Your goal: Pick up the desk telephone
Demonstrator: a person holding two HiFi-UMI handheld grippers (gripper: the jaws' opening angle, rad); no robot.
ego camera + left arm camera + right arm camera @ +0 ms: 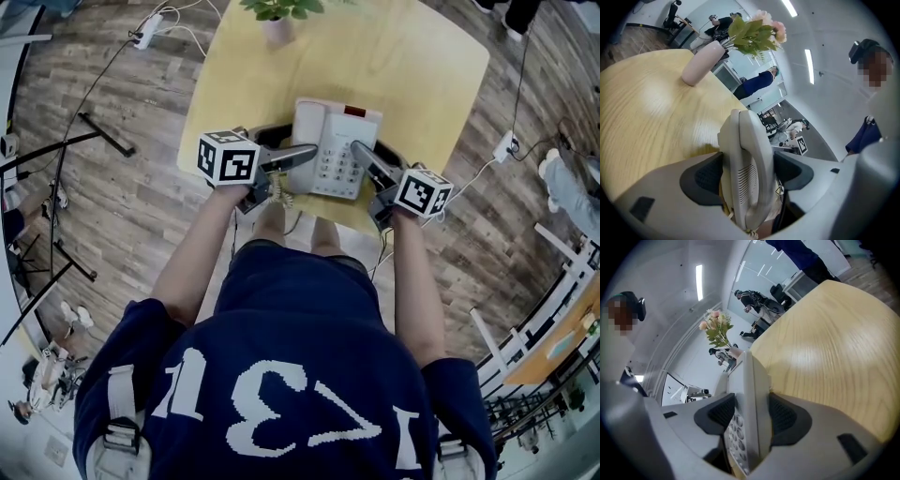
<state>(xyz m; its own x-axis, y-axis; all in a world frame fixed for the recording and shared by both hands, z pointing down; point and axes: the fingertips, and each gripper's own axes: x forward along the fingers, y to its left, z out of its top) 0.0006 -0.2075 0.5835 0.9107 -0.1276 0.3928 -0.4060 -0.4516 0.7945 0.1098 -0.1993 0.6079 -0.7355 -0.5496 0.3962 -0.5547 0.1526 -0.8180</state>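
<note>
The white desk telephone (336,145) sits at the near edge of the round wooden table (412,66), its handset on the left side. My left gripper (302,157) straddles the handset side (750,168); its jaws stand wide, and the dark pads (705,180) lie close along both sides without clearly pressing. My right gripper (364,157) is on the phone's right edge (751,399), keypad facing left in the right gripper view. Its pads (783,417) sit tight against both faces. The phone's coiled cord hangs off the table front.
A pale vase with flowers (279,23) stands at the table's far edge, also visible as the vase (701,68). Power strips (150,28) and cables lie on the wood floor. A black stand (84,141) is at the left. People stand in the background.
</note>
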